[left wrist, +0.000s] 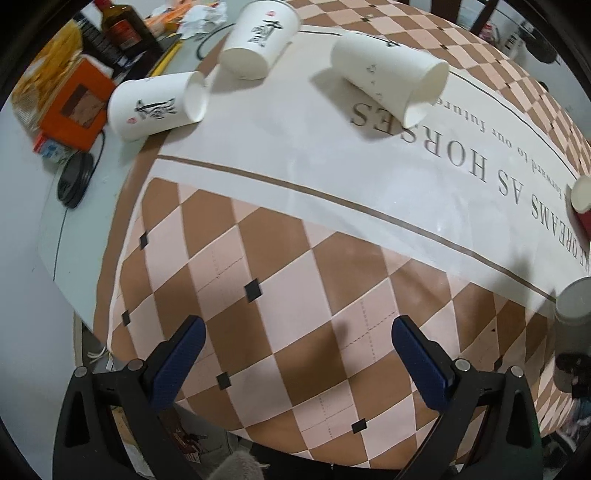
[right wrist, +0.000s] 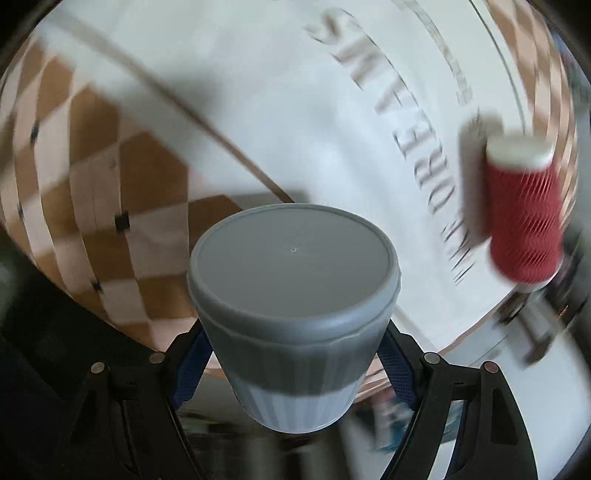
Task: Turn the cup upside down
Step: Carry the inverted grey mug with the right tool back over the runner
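Observation:
My right gripper (right wrist: 291,365) is shut on a grey ribbed cup (right wrist: 291,295), held above the table with its flat base towards the camera. The same cup shows at the right edge of the left wrist view (left wrist: 572,317). A red textured cup (right wrist: 522,218) stands upside down on the cloth to the right; it also shows in the left wrist view (left wrist: 581,206). My left gripper (left wrist: 295,339) is open and empty above the checkered cloth. Three white paper cups lie on their sides at the far end: one left (left wrist: 155,105), one middle (left wrist: 258,40), one right (left wrist: 388,77).
A checkered tablecloth (left wrist: 280,266) with a white printed band covers the table. Off its left edge lie an orange box (left wrist: 77,107), a dark bottle (left wrist: 125,29), a black cable coil (left wrist: 74,177) and crumpled paper (left wrist: 203,16).

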